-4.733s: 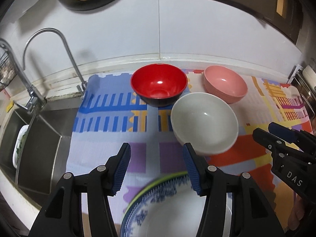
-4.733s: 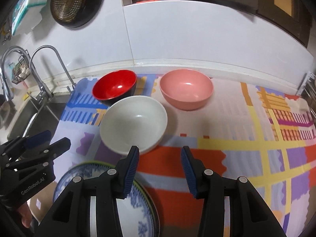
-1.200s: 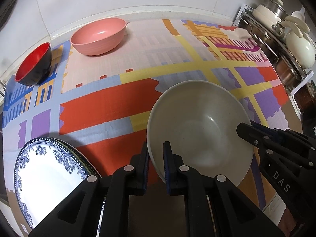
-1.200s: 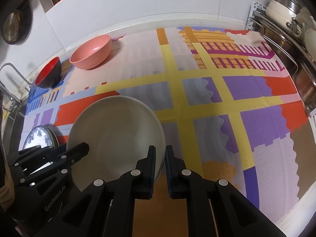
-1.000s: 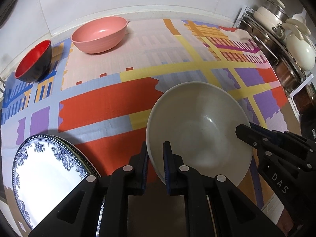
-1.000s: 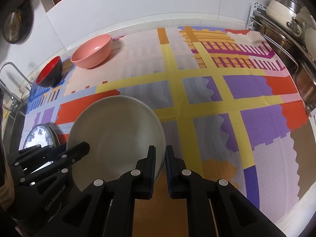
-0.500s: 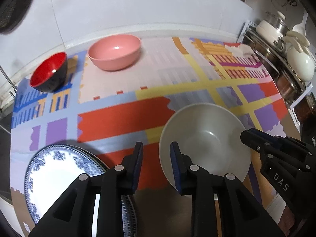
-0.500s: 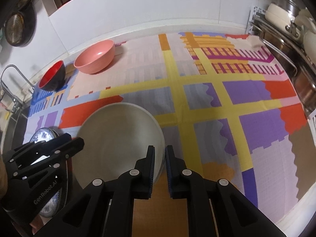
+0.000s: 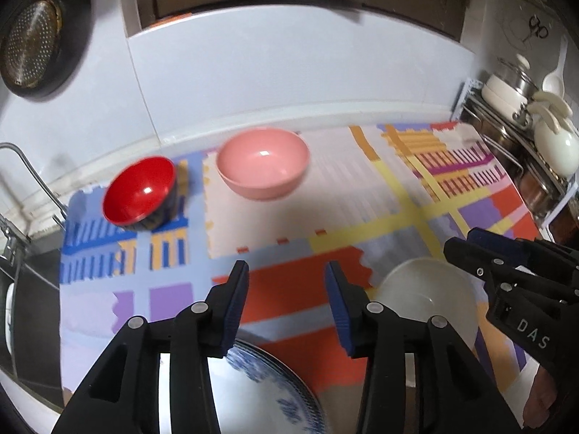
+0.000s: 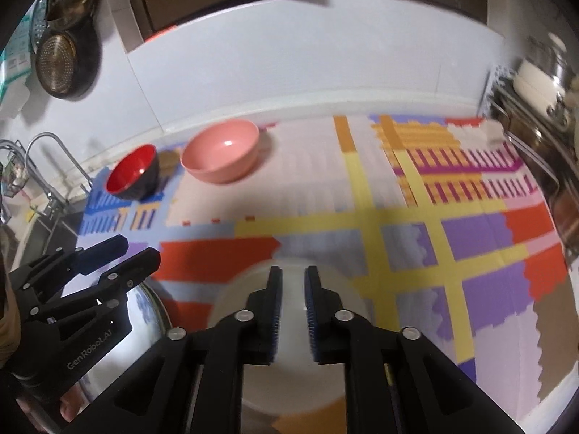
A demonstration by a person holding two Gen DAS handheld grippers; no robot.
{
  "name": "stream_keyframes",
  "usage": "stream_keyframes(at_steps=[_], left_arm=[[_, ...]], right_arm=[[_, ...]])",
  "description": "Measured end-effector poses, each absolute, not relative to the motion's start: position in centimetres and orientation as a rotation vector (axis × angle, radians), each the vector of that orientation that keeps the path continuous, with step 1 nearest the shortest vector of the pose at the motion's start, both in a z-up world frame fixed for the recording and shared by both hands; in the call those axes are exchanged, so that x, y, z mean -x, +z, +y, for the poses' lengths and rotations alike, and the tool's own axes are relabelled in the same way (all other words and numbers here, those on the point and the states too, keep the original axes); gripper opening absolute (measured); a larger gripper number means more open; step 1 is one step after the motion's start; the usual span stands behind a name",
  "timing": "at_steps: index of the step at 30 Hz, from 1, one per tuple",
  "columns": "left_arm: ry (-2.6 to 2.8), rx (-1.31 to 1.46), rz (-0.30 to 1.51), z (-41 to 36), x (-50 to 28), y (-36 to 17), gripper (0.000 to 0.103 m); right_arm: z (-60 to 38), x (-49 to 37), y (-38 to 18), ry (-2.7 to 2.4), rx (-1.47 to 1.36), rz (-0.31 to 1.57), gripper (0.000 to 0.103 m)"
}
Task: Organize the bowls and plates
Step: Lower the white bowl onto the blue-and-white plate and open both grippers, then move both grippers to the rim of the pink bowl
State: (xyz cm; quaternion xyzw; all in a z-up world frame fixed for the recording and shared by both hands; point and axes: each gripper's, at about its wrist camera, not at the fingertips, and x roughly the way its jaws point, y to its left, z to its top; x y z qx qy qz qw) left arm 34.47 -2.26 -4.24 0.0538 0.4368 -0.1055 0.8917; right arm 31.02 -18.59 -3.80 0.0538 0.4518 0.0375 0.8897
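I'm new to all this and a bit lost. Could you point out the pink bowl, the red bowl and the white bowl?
pink bowl [image 9: 262, 161]: left wrist view, middle of its inside.
red bowl [image 9: 139, 190]: left wrist view, its red inside.
white bowl [image 9: 430, 300]: left wrist view, its inside bottom.

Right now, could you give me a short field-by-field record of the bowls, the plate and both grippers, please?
white bowl: on the mat, near edge, released
pink bowl: far side, upright
red bowl: beside the pink bowl, sink side
blue-patterned plate: near edge, next to white bowl
left gripper: jaws just opened, empty
right gripper: jaws just opened, over white bowl
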Motion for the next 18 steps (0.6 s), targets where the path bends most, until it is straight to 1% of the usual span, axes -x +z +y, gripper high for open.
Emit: stream_keyframes(at_steps=[2,9,18], left_arm=[[-0.215,-0.115,0.895,-1.6,-35.1,-3.7,0.044],[-0.186,-0.122,0.856,0.5,-38.4,-2.2,0.044],[-0.156,-0.146,0.859,1.9,-44.3,-2.8,0.044]], right_arm=[[-18.0,-31.8,-3.0,0.076,-0.102,0.919,0.031],[-16.0,-35.1,-0.8,0.095,-0.07,0.884,0.033],[-14.3,-41.6,-1.4,0.126,-0.069,0.921,0.033]])
